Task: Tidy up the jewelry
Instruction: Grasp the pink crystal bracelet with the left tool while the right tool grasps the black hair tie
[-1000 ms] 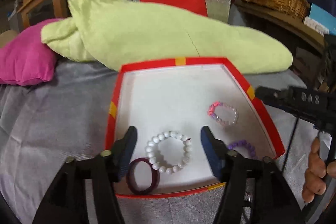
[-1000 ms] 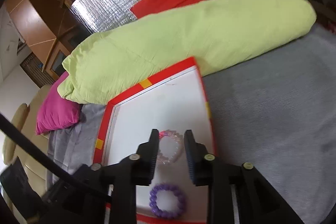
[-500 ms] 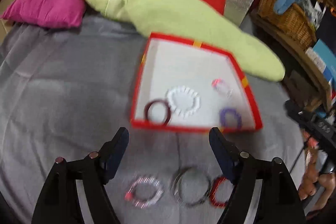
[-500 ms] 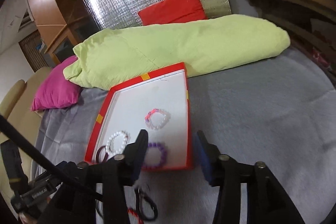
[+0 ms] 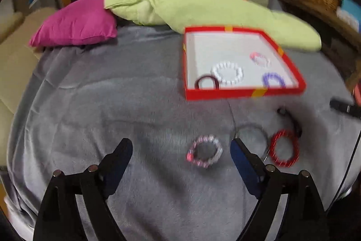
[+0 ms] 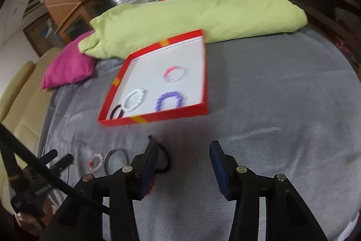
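Both grippers have been drawn back from the red tray, left gripper and right gripper spread empty, so the pink-and-clear bracelet may be nudged aside if misjudged through the blur.

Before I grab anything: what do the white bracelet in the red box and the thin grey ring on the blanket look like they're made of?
White beaded bracelet: round, opaque, pearl-like beads, probably plastic or glass on elastic; motion blur hides the finish. Thin grey ring: a slim smooth hoop, possibly metal wire or clear plastic; too blurred to tell. Red box: looks like matte cardboard.
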`<state>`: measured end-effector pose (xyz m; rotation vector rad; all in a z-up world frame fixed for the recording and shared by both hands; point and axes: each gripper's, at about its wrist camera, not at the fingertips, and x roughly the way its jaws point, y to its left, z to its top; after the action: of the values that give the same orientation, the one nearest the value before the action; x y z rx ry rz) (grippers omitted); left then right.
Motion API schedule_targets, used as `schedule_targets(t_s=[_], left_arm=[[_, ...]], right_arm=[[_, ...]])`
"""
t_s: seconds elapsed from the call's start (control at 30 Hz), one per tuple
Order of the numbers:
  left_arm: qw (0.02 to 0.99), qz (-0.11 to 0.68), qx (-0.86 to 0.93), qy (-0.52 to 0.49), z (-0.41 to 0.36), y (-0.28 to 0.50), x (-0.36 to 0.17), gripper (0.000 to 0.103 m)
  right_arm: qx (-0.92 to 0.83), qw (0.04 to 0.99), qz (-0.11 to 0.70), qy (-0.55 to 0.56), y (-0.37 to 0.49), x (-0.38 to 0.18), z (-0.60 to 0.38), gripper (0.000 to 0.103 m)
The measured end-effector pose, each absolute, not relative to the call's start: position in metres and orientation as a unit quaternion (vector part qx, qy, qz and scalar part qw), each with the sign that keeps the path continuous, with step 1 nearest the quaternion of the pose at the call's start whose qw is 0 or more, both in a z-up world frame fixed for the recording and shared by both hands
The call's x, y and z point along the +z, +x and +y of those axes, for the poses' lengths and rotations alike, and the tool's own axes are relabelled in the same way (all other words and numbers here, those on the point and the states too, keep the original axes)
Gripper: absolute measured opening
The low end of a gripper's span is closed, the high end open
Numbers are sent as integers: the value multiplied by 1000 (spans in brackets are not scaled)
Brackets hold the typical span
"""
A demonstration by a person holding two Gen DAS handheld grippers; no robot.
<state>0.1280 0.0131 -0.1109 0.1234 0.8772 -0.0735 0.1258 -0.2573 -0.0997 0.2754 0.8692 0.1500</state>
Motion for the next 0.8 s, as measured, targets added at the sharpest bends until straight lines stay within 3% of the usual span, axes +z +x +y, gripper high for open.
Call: schedule_targets(t_s=[0.73, 0.8], left_arm=[[869, 481, -110, 47, 25, 135, -148, 89], [867, 482, -112, 52, 22, 136, -150, 89]], right_arm=[[80, 856, 497, 121, 169, -152, -207, 51], [75, 856, 496, 124, 169, -153, -209, 43]])
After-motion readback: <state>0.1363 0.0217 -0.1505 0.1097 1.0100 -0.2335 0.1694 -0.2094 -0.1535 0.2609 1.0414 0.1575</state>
